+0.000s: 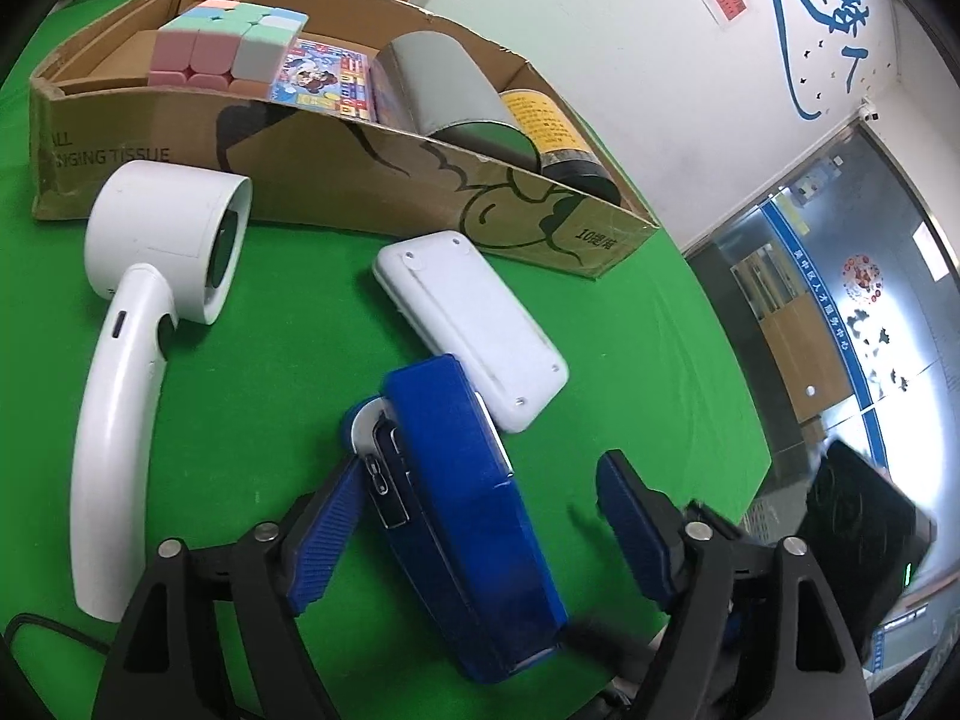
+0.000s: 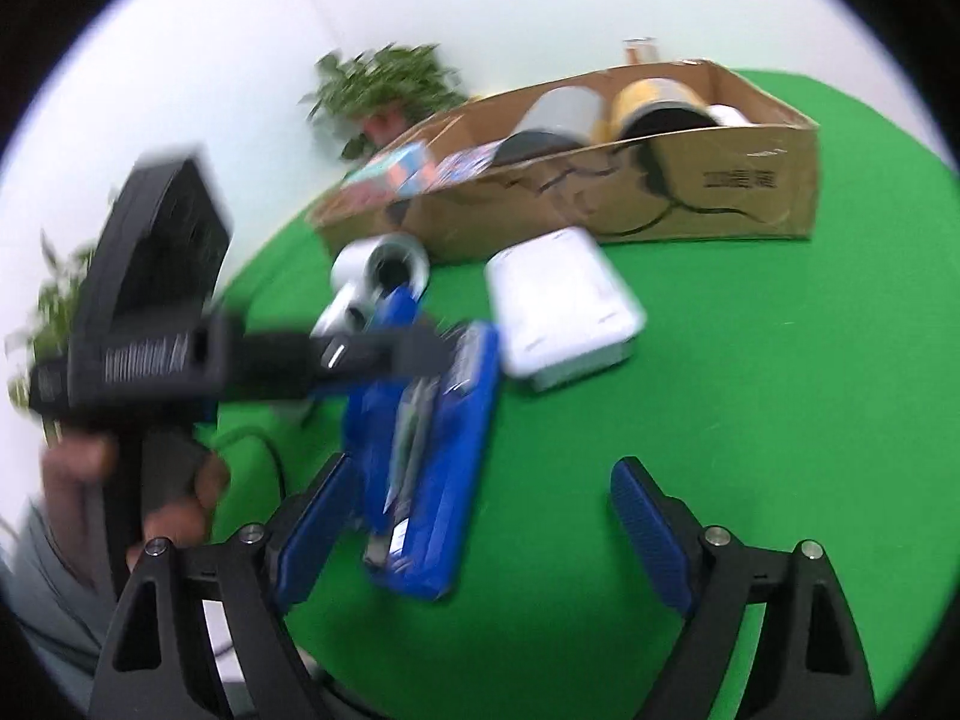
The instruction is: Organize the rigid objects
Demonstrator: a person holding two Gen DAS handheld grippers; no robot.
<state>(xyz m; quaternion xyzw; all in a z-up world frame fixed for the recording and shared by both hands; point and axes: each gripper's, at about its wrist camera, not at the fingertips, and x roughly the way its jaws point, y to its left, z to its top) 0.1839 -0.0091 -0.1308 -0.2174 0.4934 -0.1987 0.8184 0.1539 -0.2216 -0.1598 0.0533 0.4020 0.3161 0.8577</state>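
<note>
A blue stapler (image 1: 462,498) lies on the green table between the open jaws of my left gripper (image 1: 480,516). Its front end rests against a white flat device (image 1: 468,324). A white handheld fan (image 1: 150,324) lies to the left. In the right wrist view my right gripper (image 2: 480,516) is open and empty, with the stapler (image 2: 426,438) by its left finger (image 2: 312,522). The left gripper's body (image 2: 156,312) reaches over the stapler there. The white device (image 2: 564,306) and the fan (image 2: 378,276) lie beyond.
A cardboard box (image 1: 336,174) stands at the back, holding a pastel cube (image 1: 222,42), a colourful booklet (image 1: 324,78), a grey cylinder (image 1: 456,90) and a yellow-black can (image 1: 558,132). The box also shows in the right wrist view (image 2: 708,186). Plants (image 2: 384,90) stand behind. The table edge runs at right.
</note>
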